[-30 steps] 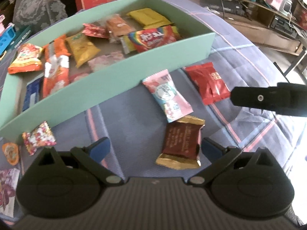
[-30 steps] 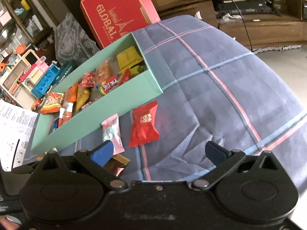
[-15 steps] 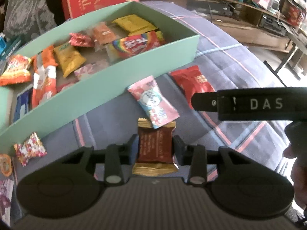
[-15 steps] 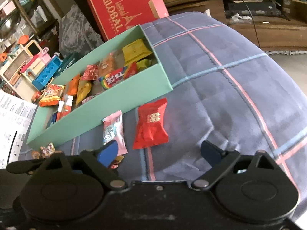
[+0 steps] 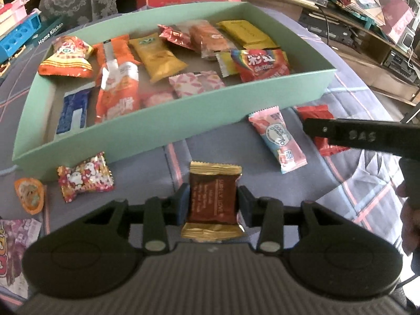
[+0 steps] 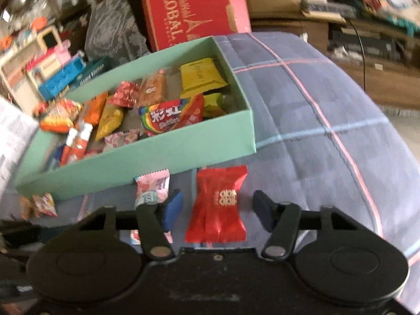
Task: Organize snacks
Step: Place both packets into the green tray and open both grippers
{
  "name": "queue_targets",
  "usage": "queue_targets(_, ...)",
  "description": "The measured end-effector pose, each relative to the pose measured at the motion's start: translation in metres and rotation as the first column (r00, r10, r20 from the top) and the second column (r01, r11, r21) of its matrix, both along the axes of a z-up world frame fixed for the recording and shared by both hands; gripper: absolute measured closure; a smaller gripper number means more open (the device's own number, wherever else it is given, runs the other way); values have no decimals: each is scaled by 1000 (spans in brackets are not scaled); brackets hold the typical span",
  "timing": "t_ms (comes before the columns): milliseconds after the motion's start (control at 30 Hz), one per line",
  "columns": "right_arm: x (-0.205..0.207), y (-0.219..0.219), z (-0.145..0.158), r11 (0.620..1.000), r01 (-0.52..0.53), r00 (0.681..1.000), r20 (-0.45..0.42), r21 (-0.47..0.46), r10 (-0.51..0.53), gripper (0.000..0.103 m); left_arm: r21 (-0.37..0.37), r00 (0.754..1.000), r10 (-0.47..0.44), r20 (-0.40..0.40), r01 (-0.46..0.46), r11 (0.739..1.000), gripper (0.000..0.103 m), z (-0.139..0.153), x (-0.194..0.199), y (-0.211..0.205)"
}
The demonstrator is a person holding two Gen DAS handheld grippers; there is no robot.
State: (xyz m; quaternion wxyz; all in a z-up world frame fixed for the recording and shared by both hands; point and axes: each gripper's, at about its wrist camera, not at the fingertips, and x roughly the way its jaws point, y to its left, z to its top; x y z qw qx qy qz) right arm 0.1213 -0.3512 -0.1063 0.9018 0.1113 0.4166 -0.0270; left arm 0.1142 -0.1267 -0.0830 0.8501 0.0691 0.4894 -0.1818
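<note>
Snacks mostly fill the green box (image 5: 168, 120), but the left gripper (image 5: 213, 204) pinches the brown chocolate packet (image 5: 213, 199) only by its edges, so it could slip, while the right gripper (image 6: 217, 208) straddles the red candy packet (image 6: 218, 210), fingers apart.

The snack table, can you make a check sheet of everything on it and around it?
Surface: blue plaid cloth.
Job's things: green box holding many snacks; brown packet, red packet, pink packet outside it.
Clutter: small candies left of the box.
Claws: left claw shut on the brown packet; right claw open around the red packet.
Cables: black cord on the shelf.
Surroundings: red carton, toys.
</note>
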Motion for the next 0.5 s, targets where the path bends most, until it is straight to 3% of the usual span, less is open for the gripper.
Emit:
queue_targets(100,0,11,-2,996,-38,999,10,-75,39,67,17,1000,-13,15,13,1000,61,-1,-3,-4)
queue_targets(200,-2,10,-1,999,-38,999,11,-36,39,68,23,1000,-12,19,11,1000,64,-1,-4,-4)
queue_targets(400,-17,-14,1,990,48,999,-17,132,-46,69,-10,1000,0,-5,0,1000,66,5,-7,5)
queue_targets(500,-25,-21,3,986,70,997,-25,154,-67,69,-30,1000,-14,3,14,999,66,13,-12,6)
